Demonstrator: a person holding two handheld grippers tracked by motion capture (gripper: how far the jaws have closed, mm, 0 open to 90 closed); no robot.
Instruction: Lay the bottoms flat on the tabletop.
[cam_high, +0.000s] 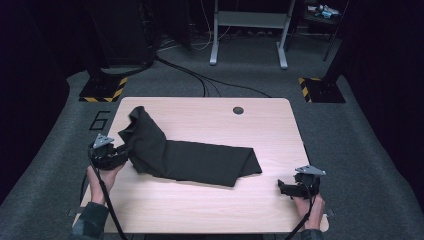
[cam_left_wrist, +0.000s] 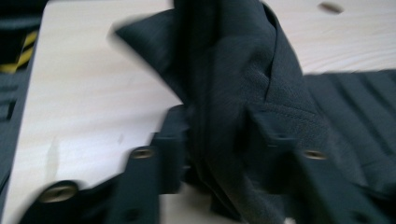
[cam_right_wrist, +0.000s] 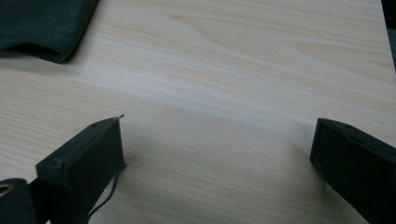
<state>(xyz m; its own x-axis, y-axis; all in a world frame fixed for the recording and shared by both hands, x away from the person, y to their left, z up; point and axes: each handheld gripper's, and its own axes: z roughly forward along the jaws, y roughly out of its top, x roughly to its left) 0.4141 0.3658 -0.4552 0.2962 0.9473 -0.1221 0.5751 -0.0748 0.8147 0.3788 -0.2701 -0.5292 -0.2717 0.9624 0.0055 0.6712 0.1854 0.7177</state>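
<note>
The cloth (cam_high: 190, 160) is lain across the counter (cam_high: 210, 210), its left end bunched between the left tool (cam_left_wrist: 219, 140), grip loosened. Right tool (cam_right_wrist: 217, 154) is held wide, empty. Fabric could get dropped if loosened further.

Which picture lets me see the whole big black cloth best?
The high view: the folded black fabric cloth lies whole on the light wooden table. The left gripper view shows a blurry bunched fold between its jaws. The right gripper view catches just one corner.
</note>
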